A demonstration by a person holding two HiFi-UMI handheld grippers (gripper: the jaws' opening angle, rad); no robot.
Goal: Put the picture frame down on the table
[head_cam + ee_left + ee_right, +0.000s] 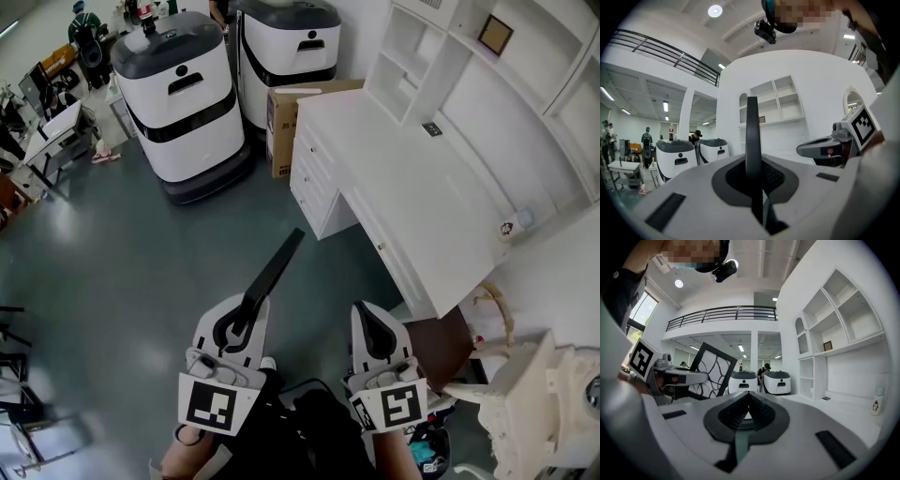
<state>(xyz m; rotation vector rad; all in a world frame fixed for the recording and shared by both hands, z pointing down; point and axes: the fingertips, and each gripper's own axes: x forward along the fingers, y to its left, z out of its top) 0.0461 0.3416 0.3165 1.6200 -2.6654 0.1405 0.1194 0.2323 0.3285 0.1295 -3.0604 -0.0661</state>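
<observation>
Head view, left gripper [242, 323]: low in the picture, pointing level, its jaws clamped on the lower end of the picture frame.
Head view, picture frame [277, 265]: dark and seen edge-on, it slants up and away from the jaws. It hangs in the air above the grey floor [141, 262], short of the table and touching nothing else.
Head view, right gripper [373, 323]: just beside the left one, jaws pressed together and carrying nothing.
Head view, table [412, 202]: white, with a shelf unit [469, 56] along its back, lying ahead and to the right of both grippers. Its top is mostly bare, with a small white bottle [507, 228] near the right edge.
Head view, surroundings: two white-and-grey wheeled machines [183, 103] and a cardboard box [286, 127] stand by the table's far end.
Left gripper view, jaws: closed on the frame's thin black edge, which stands upright between them. The shelf unit is behind, and the right gripper is off to the right.
Right gripper view, jaws: shut on each other, with nothing between them.
Right gripper view, frame: at the left, in the other gripper, tilted. It has a black border round a white panel with curving black lines.
Step in hand: apparently the carry; the frame is gripped but not yet over the tabletop.
Next move: likely bring the frame over a bare stretch of tabletop clear of the bottle, and lower it until it rests. Only then part the left jaws.
</observation>
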